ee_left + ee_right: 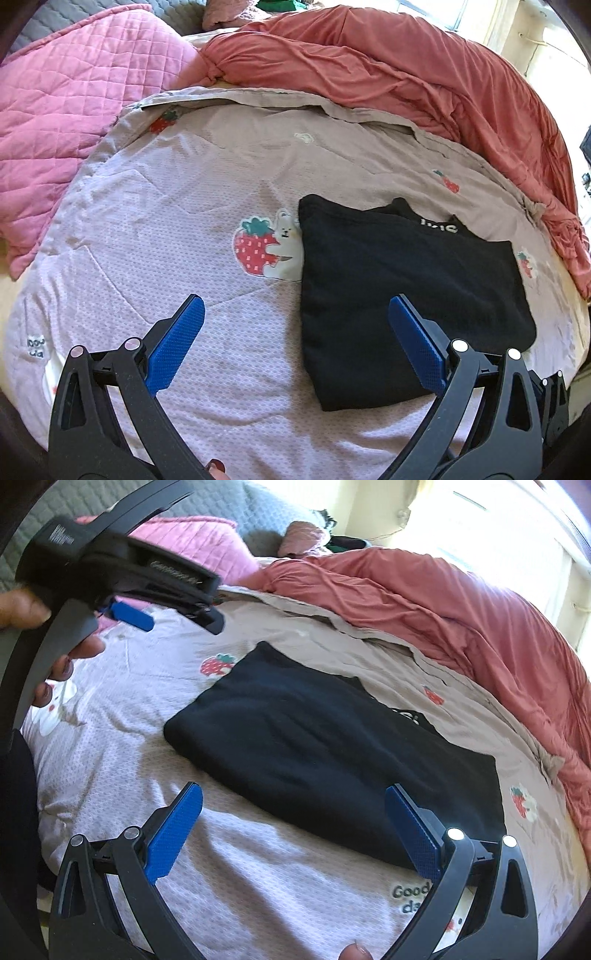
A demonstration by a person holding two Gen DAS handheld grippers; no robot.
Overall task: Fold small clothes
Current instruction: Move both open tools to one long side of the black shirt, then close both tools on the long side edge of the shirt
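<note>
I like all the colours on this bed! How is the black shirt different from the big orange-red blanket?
The black shirt is folded into a flat, neat rectangle; the orange-red blanket is bunched up and wrinkly. The shirt is small and lies in the middle of the strawberry quilt; the blanket is much bigger and stretches along the quilt's far edge. The shirt shows a bit of white lettering; the blanket looks plain. Both are soft cloth lying on the bed.

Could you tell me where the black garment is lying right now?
The black garment lies folded on the strawberry-print quilt, right of centre in the left wrist view, beside a strawberry-and-bear print, with the red blanket behind it.
</note>
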